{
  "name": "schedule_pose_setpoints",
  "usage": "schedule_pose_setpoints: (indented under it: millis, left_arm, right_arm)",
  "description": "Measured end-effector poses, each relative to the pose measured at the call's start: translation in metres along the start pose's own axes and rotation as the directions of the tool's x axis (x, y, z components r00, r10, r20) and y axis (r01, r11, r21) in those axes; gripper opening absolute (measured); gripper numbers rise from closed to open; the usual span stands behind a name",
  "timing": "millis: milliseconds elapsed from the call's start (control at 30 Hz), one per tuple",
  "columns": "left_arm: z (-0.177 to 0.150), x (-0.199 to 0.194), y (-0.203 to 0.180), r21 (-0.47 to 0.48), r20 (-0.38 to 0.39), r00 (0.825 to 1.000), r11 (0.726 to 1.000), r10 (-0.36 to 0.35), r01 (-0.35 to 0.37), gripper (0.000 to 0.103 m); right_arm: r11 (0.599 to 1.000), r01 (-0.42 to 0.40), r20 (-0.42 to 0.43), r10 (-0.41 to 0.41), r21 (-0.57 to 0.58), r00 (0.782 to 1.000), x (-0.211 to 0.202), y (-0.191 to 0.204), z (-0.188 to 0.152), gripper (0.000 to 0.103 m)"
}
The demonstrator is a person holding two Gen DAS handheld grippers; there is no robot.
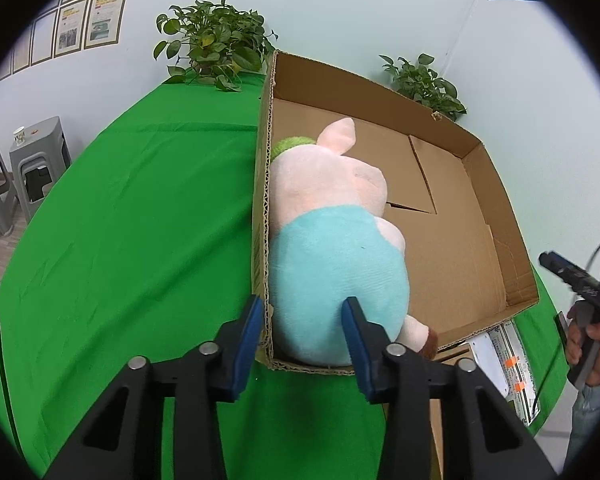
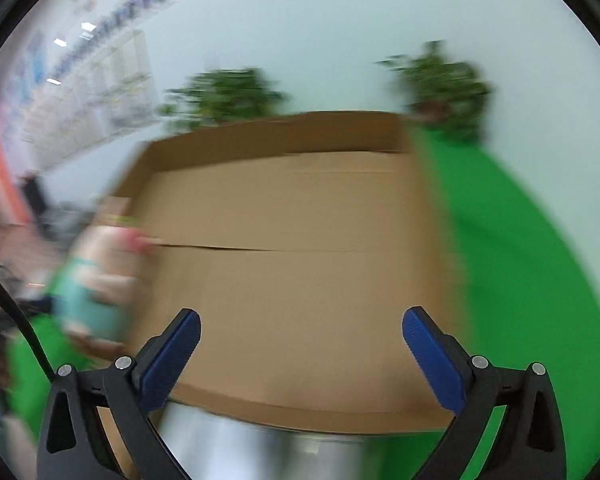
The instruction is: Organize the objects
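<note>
A pink plush pig in a light blue shirt (image 1: 332,240) lies inside an open cardboard box (image 1: 472,216), against its left wall. My left gripper (image 1: 304,312) is open, its fingers straddling the box's near left corner and the toy's lower body without clamping. In the right wrist view, which is blurred by motion, the box (image 2: 292,240) fills the middle and the plush pig (image 2: 100,272) shows at its left side. My right gripper (image 2: 300,332) is open and empty above the box's near edge.
The box sits on a green tablecloth (image 1: 140,220). Two potted plants (image 1: 216,44) (image 1: 424,80) stand behind it by the wall. Grey stools (image 1: 32,168) stand at the far left. A white labelled pack (image 1: 508,360) lies by the box's near right corner.
</note>
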State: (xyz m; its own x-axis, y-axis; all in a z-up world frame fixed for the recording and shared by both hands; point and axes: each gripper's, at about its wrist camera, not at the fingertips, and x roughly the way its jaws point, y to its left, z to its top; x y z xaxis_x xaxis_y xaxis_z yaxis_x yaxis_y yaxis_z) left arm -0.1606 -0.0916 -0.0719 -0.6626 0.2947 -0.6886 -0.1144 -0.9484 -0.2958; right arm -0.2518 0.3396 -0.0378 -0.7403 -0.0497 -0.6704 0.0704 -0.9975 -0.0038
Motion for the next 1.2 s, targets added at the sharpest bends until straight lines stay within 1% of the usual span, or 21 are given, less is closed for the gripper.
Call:
schedule_pose_setpoints:
  millis: [67,100,133,167,233,267,300,367,433,500,600,700,767,867,900,967,1033,1067,1100,1133,1200]
  left_arm:
    - [0.0,0.001,-0.001,-0.004,0.002,1.0,1.0,0.005,-0.005,0.038]
    - [0.001,0.001,-0.001,-0.009,0.002,1.0,1.0,0.009,-0.009,0.035]
    - [0.001,0.002,-0.001,-0.017,0.0,1.0,1.0,0.016,-0.016,0.034]
    - [0.002,0.002,0.0,-0.023,-0.001,1.0,1.0,0.018,-0.018,0.033]
    - [0.003,0.003,0.002,-0.037,-0.001,1.0,0.999,0.018,-0.018,0.029]
    - [0.004,0.002,0.003,-0.046,0.0,1.0,0.999,0.021,-0.021,0.027]
    - [0.005,0.003,0.003,-0.049,-0.002,1.0,0.998,0.026,-0.027,0.025]
    - [0.005,0.003,0.003,-0.039,-0.002,0.999,0.998,0.049,-0.049,0.022]
    - [0.005,0.002,0.005,-0.041,-0.002,0.998,0.997,0.058,-0.058,0.017]
    - [0.004,0.003,0.007,-0.045,-0.003,0.997,0.996,0.074,-0.074,0.007]
    - [0.003,0.002,0.01,-0.048,-0.002,0.998,0.997,0.064,-0.064,0.007]
    - [0.003,0.002,0.007,-0.029,-0.006,0.997,0.997,0.078,-0.078,0.007]
    - [0.004,0.002,0.006,-0.025,-0.012,0.996,0.996,0.084,-0.085,0.007]
    - [0.003,0.002,0.005,-0.021,-0.02,0.996,0.996,0.087,-0.088,0.007]
    - [0.003,0.002,0.005,-0.02,-0.022,0.996,0.996,0.089,-0.089,0.007]
    - [0.002,0.003,0.005,-0.016,-0.031,0.995,0.995,0.096,-0.097,0.006]
    - [0.0,0.004,0.005,-0.009,-0.039,0.992,0.992,0.124,-0.124,0.006]
    - [0.0,0.003,0.005,-0.003,-0.036,0.989,0.99,0.144,-0.144,0.007]
    - [0.0,0.002,0.003,0.004,-0.03,0.987,0.987,0.159,-0.158,0.007]
    - [-0.001,-0.004,-0.002,0.021,-0.003,0.983,0.983,0.182,-0.182,0.008]
    - [-0.001,-0.015,-0.014,0.061,0.054,0.974,0.973,0.219,-0.222,0.011]
  right_arm:
    - [0.997,0.078,-0.053,-0.077,0.012,0.996,0.017,-0.024,-0.009,0.092]
    - [0.992,0.122,-0.095,-0.119,0.027,0.988,0.03,-0.037,-0.016,0.08]
    - [0.99,0.135,-0.125,-0.13,0.038,0.984,0.039,-0.043,-0.022,0.064]
    - [0.989,0.135,-0.156,-0.126,0.053,0.98,0.046,-0.053,-0.027,0.055]
    - [0.991,0.107,-0.191,-0.09,0.082,0.977,0.056,-0.06,-0.04,0.014]
    - [0.993,0.084,-0.193,-0.066,0.087,0.979,0.058,-0.057,-0.043,0.008]
    - [0.993,0.088,-0.193,-0.071,0.078,0.979,0.056,-0.057,-0.05,0.004]
    - [0.993,0.102,-0.173,-0.091,0.06,0.981,0.05,-0.05,-0.054,0.003]
    - [0.991,0.099,-0.162,-0.085,0.087,0.983,0.04,-0.051,-0.055,0.002]
    - [0.99,0.087,-0.165,-0.068,0.111,0.984,0.034,-0.056,-0.063,0.001]
    - [0.99,0.091,-0.178,-0.071,0.109,0.982,0.031,-0.048,-0.068,0.001]
    - [0.989,0.09,-0.181,-0.067,0.122,0.981,0.031,-0.058,-0.068,0.002]
    - [0.988,0.096,-0.181,-0.074,0.118,0.981,0.027,-0.055,-0.07,0.003]
    - [0.989,0.102,-0.165,-0.084,0.107,0.983,0.021,-0.052,-0.07,0.007]
    - [0.989,0.104,-0.153,-0.088,0.101,0.984,0.016,-0.049,-0.069,0.011]
    - [0.992,0.084,-0.13,-0.071,0.092,0.989,0.004,-0.041,-0.068,0.025]
    - [0.995,0.042,-0.086,-0.035,0.086,0.996,-0.015,-0.029,-0.065,0.055]
    - [0.996,0.02,-0.062,-0.015,0.083,0.998,-0.026,-0.023,-0.062,0.062]
    - [0.997,-0.012,-0.026,0.014,0.076,1.0,-0.043,-0.014,-0.061,0.073]
    - [0.997,-0.038,-0.001,0.039,0.069,0.999,-0.053,-0.008,-0.059,0.083]
    - [0.994,-0.099,0.044,0.097,0.047,0.994,-0.074,0.01,-0.055,0.093]
